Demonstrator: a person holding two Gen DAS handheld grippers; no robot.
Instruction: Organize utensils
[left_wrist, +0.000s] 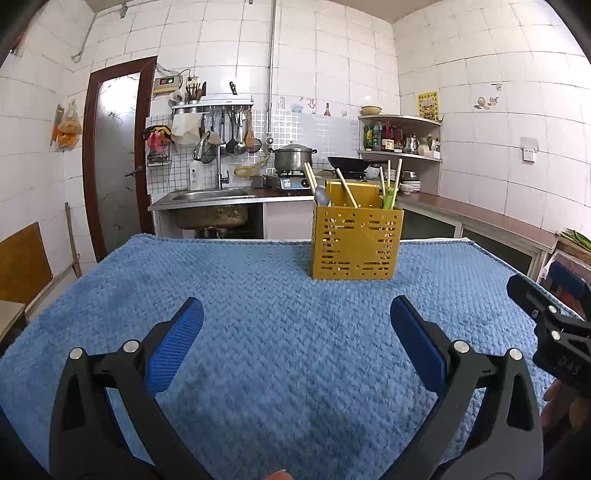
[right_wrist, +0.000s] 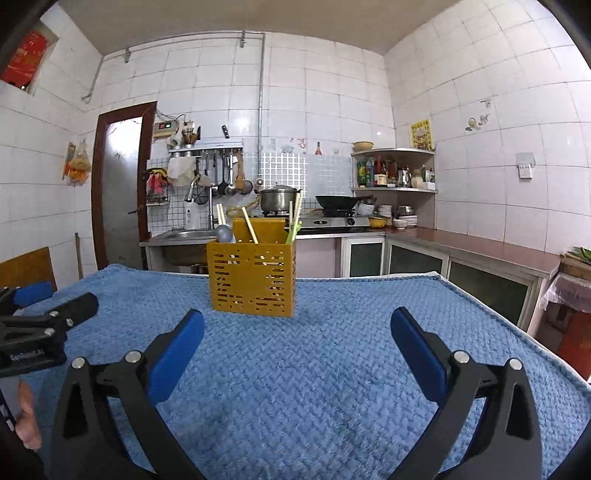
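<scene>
A yellow perforated utensil holder (left_wrist: 356, 243) (right_wrist: 253, 278) stands upright on the far part of a blue knitted towel (left_wrist: 258, 332) (right_wrist: 332, 369). Wooden chopsticks (left_wrist: 347, 193) (right_wrist: 249, 229), a grey spoon (left_wrist: 322, 195) (right_wrist: 224, 232) and a green utensil (left_wrist: 389, 199) (right_wrist: 293, 230) stick out of its top. My left gripper (left_wrist: 296, 321) hovers low over the towel, open and empty, well short of the holder. Over the same towel my right gripper (right_wrist: 297, 326) is also open with nothing between its blue pads. Each gripper shows at the other view's edge.
Behind the table run a steel sink (left_wrist: 207, 195), a gas stove with a pot (left_wrist: 293, 157) and a black wok (left_wrist: 347, 162), and a counter (right_wrist: 480, 247) with corner shelves of bottles. A door (left_wrist: 114, 158) is at the left, a wooden chair (left_wrist: 22, 266) beside the table.
</scene>
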